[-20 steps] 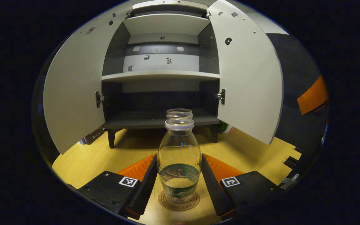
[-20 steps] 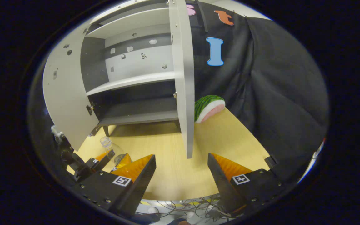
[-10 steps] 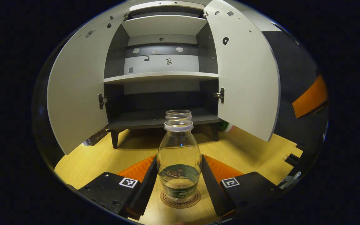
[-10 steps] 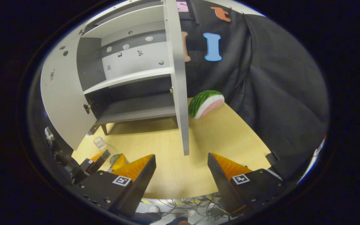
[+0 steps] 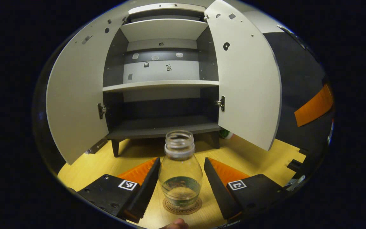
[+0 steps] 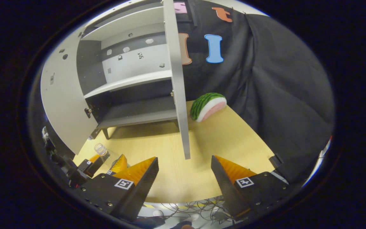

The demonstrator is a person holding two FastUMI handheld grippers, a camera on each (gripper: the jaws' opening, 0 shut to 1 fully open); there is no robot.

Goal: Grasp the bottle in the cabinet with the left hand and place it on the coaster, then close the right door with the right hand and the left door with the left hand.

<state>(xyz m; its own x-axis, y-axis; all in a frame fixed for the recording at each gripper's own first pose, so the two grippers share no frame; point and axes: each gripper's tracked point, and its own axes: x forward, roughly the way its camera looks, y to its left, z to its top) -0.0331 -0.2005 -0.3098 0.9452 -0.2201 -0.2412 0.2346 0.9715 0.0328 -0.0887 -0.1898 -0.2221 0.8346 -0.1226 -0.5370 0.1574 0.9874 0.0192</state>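
In the left gripper view the left gripper (image 5: 180,178) has its fingers parted, a slim gap on each side of the bottle (image 5: 179,174), so it is freed rather than held. The bottle stands upright on the coaster (image 5: 182,205) at 6 o'clock on the tabletop (image 5: 84,165), out of the cabinet (image 5: 160,84). In the right gripper view the right gripper (image 6: 183,178) waits with fingers spread on nothing, facing the right door (image 6: 178,89) at 12 o'clock, likely its next push. The left door (image 5: 75,95) stands open too.
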